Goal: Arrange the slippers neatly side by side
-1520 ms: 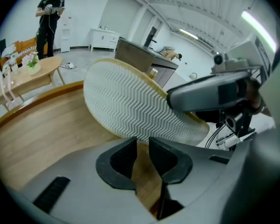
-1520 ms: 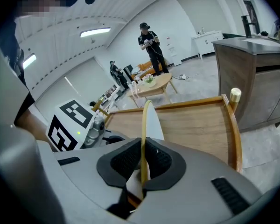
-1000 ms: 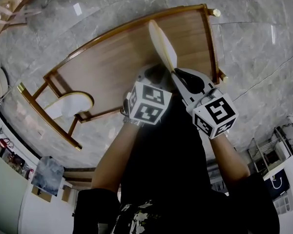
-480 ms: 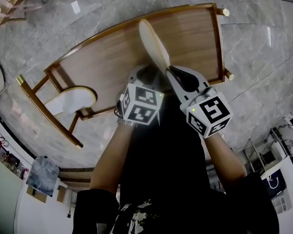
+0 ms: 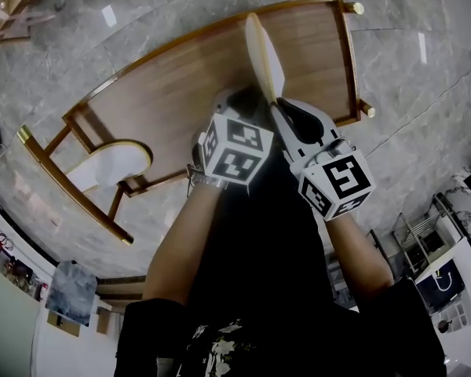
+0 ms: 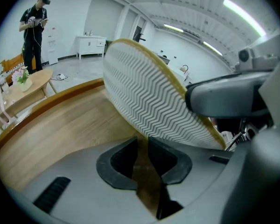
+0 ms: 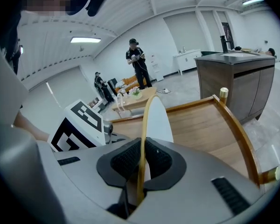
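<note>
At upper centre, the right gripper [image 5: 279,110] pinches the slipper [image 5: 264,53] on edge; the left gripper [image 6: 141,143], jaws parted, holds nothing. Best laid sole-down on the rack [image 5: 165,93].

Left gripper [image 6: 141,146] and right gripper [image 7: 141,148] are grey, black-padded.

Even overhead brightness, sharp centres, dark fisheye-warped edges

One slipper [image 5: 264,57] at upper centre plus one slipper [image 5: 110,163] at left, two in all; two grippers [image 5: 242,104] [image 5: 287,116]; one wooden rack [image 5: 165,93].
</note>
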A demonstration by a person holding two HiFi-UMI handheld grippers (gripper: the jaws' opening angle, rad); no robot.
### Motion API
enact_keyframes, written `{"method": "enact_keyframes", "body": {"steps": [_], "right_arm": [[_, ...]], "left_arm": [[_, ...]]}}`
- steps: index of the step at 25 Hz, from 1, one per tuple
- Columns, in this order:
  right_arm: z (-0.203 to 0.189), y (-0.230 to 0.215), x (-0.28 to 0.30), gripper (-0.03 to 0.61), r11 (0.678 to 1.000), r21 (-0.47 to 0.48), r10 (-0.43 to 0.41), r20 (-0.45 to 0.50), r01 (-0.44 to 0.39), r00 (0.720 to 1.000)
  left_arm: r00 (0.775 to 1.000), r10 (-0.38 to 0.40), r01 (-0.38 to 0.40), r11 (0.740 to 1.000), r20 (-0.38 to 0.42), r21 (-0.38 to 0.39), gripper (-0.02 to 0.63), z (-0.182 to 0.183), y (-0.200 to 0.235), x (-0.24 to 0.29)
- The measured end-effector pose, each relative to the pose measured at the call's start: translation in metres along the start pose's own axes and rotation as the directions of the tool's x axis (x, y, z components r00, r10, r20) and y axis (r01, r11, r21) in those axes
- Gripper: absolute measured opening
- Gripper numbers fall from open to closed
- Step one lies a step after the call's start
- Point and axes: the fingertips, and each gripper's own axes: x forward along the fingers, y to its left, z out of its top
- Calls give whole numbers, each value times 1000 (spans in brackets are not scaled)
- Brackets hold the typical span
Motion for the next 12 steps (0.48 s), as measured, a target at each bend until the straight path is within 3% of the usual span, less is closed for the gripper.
{"method": "enact_keyframes", "body": {"steps": [3, 12], "right_arm": [[-1, 6, 3, 23, 1000, 27, 0, 33, -1, 999], [-5, 28, 18, 29, 998, -64, 29, 27, -27, 999]], "left_arm": [[1000, 18, -18, 999, 7, -27, 66, -5, 11, -7], [998, 53, -51, 995, 16, -90, 67, -30, 29, -36]]}}
